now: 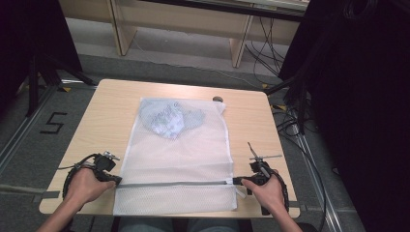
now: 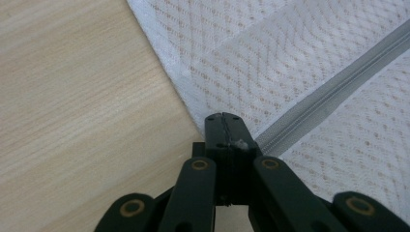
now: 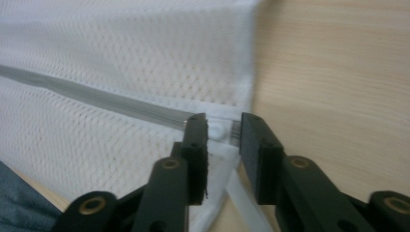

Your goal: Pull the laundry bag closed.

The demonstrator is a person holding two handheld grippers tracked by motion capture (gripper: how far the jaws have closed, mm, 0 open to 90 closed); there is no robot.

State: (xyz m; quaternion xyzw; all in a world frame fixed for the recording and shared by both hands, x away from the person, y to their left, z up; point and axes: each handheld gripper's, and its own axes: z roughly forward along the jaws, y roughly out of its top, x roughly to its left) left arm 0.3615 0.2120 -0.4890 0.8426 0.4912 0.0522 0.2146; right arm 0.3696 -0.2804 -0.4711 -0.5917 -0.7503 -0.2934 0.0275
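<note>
One crumpled garment [image 1: 169,121] inside mesh bag [image 1: 193,154]

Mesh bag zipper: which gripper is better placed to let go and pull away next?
Right. The right gripper already stands open around the zipper pull at the mesh bag edge; the left gripper is shut on the zipper's other end.
</note>
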